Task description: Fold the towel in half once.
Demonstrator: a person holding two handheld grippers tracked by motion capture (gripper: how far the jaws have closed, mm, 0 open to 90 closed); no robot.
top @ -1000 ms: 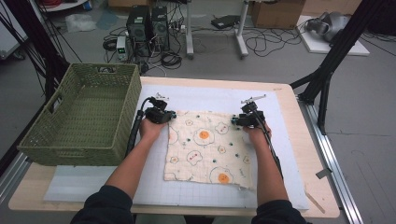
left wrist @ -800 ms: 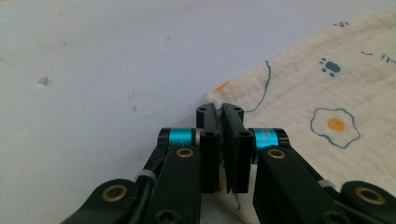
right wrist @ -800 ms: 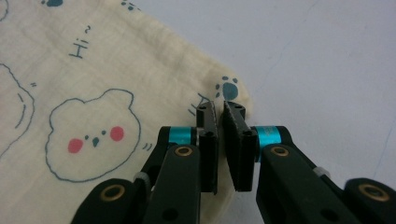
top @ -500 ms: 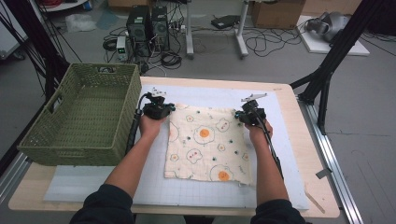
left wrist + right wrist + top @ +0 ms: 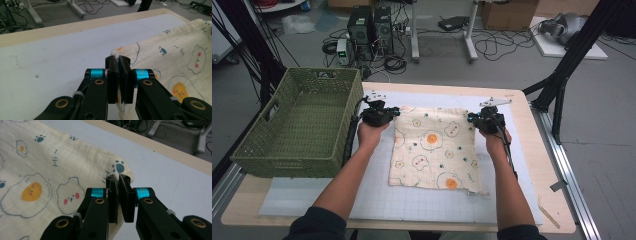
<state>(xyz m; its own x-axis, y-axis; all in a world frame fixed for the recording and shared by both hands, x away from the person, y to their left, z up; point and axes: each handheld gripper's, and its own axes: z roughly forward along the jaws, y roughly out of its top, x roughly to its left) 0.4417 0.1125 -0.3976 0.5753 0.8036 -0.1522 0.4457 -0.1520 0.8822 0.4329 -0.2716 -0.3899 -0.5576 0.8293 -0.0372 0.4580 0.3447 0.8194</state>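
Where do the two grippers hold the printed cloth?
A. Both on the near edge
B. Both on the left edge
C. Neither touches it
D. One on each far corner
D: the left gripper and right gripper each pinch a far corner of the cloth.

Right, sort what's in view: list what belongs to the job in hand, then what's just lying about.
In the job:
- patterned cloth, far corners pinched
- left gripper, shut on one far corner
- right gripper, shut on the other
- white mat under the cloth

Lying about:
- green basket, empty, left of the mat
- computer towers, cables and cardboard box on the floor
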